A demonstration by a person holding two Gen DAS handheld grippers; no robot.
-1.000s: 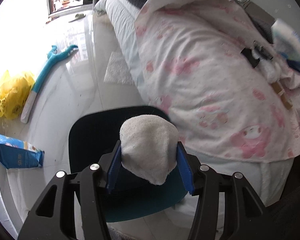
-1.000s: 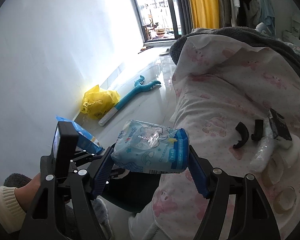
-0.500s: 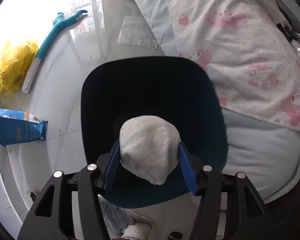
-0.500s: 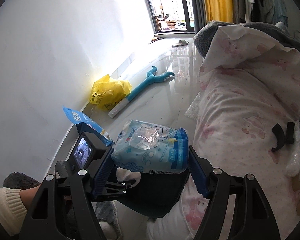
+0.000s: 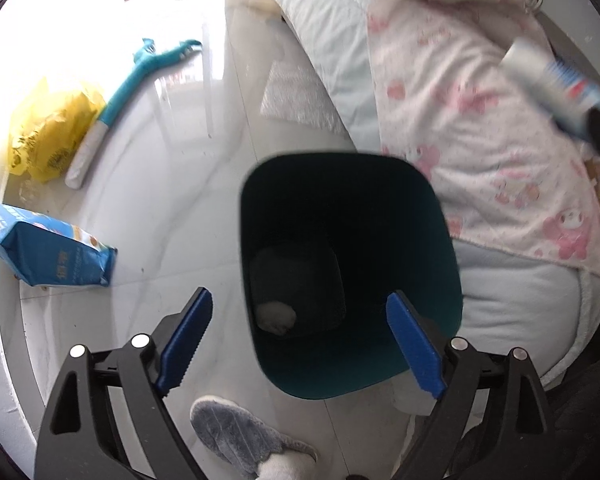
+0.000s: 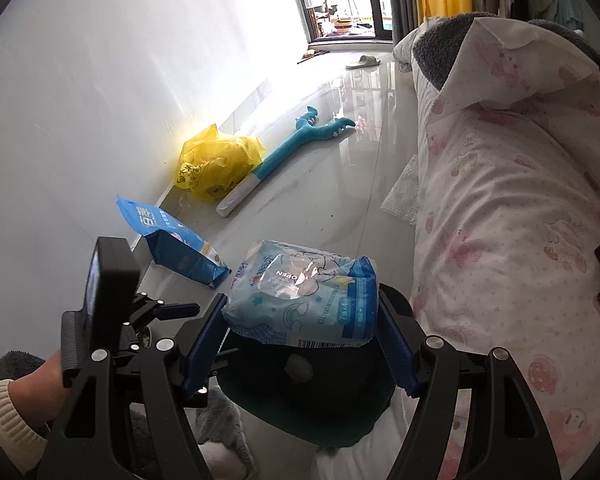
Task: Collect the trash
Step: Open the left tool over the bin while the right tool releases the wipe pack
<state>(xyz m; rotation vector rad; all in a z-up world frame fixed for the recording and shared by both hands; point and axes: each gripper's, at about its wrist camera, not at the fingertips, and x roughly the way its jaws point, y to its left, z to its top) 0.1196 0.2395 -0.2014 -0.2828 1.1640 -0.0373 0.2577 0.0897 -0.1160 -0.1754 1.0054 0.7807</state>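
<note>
A dark teal trash bin [image 5: 440, 240] stands on the floor beside the bed. A white crumpled wad [image 5: 276, 315] lies at its bottom; it also shows in the right wrist view [image 6: 299, 367]. My left gripper [image 5: 302, 344] is open and empty, just above the bin's near rim. My right gripper [image 6: 300, 344] is shut on a blue-and-white wet wipes pack [image 6: 304, 294] and holds it above the bin [image 6: 332, 420]. The pack shows blurred at the upper right in the left wrist view [image 5: 556, 80].
A blue snack bag [image 5: 48, 252], a yellow plastic bag [image 5: 48, 136] and a teal plush toy [image 5: 136, 80] lie on the glossy floor by the wall. The bed with its pink-print cover [image 5: 480, 112] runs along the right. A grey slipper [image 5: 244, 440] is below the bin.
My left gripper opened and the white wad dropped into the bin. My right gripper moved with the wipes pack to over the bin.
</note>
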